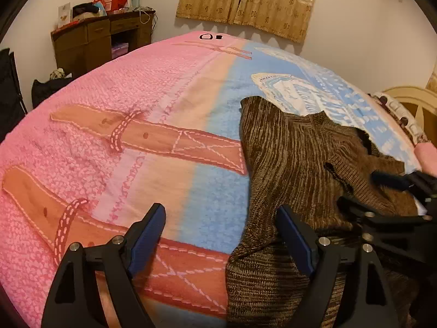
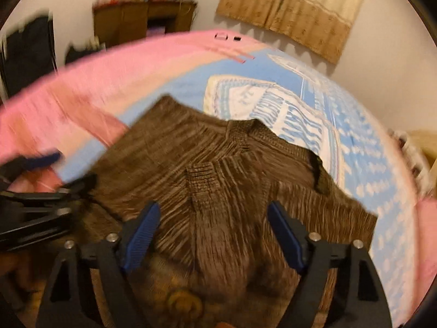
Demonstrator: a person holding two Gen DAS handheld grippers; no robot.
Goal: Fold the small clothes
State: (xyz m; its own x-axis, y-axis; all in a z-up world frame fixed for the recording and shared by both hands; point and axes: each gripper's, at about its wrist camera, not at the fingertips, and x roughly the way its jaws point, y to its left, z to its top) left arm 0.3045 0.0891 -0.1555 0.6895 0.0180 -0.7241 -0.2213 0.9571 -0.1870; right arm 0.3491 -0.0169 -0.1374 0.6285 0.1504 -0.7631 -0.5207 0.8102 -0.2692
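Note:
A brown knitted garment (image 1: 297, 164) lies spread on the bed blanket (image 1: 123, 95); in the right wrist view it (image 2: 232, 180) fills the middle, blurred. My left gripper (image 1: 221, 213) is open and empty, its right finger over the garment's left edge. My right gripper (image 2: 213, 213) is open and empty just above the garment's middle. The right gripper also shows at the right edge of the left wrist view (image 1: 396, 188). The left gripper shows at the left edge of the right wrist view (image 2: 54, 169).
The blanket (image 2: 368, 164) is pink on the left, blue on the right. A wooden desk (image 1: 101, 38) with clutter stands against the far wall. Curtains (image 1: 245, 0) hang behind the bed. A dark chair (image 1: 11, 87) is at the far left. A headboard (image 1: 409, 101) is at the right.

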